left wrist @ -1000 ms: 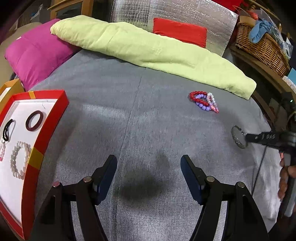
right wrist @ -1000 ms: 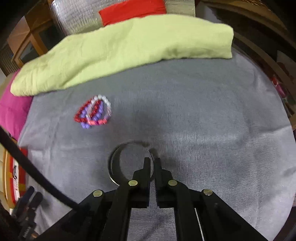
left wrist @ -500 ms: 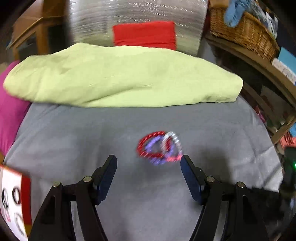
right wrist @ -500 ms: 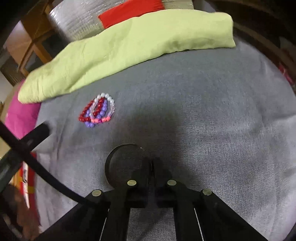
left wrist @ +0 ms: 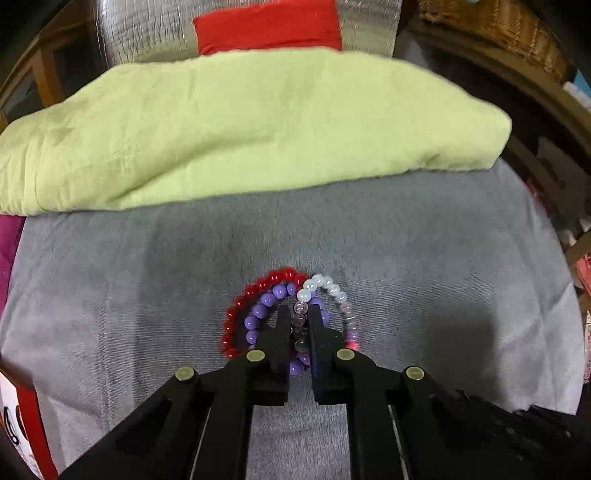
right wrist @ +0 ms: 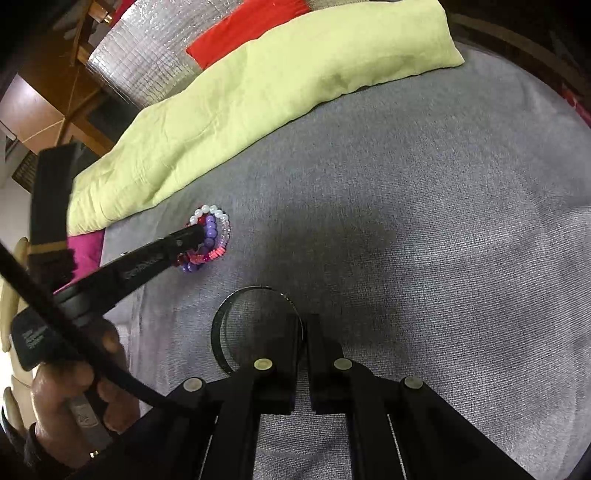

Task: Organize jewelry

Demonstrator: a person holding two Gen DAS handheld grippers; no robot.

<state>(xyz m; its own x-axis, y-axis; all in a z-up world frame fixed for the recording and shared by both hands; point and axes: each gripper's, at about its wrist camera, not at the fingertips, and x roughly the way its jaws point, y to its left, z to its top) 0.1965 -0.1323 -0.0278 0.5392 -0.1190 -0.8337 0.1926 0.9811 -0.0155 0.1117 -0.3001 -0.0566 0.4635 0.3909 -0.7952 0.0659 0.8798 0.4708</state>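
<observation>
A pile of bead bracelets lies on the grey bedspread (left wrist: 424,258): a red one (left wrist: 255,291), a purple one (left wrist: 258,314) and a white-to-pink one (left wrist: 332,291). My left gripper (left wrist: 299,314) is shut on the white-to-pink bracelet's clear beads, down on the pile. The pile shows in the right wrist view (right wrist: 212,236) with the left gripper's fingers (right wrist: 184,238) on it. My right gripper (right wrist: 303,325) is shut on a dark metal bangle (right wrist: 240,299), held just above the bedspread.
A light green folded blanket (left wrist: 240,125) lies across the back. A red-rimmed white tray (left wrist: 26,424) with jewelry sits at the far left edge. A pink pillow (right wrist: 85,245) is at the left. A wicker basket (left wrist: 498,29) stands at the back right.
My left gripper swung right from the tray side to the bracelet pile, came down and shut on the bracelet. My right gripper kept its hold on the bangle and shifted slightly.
</observation>
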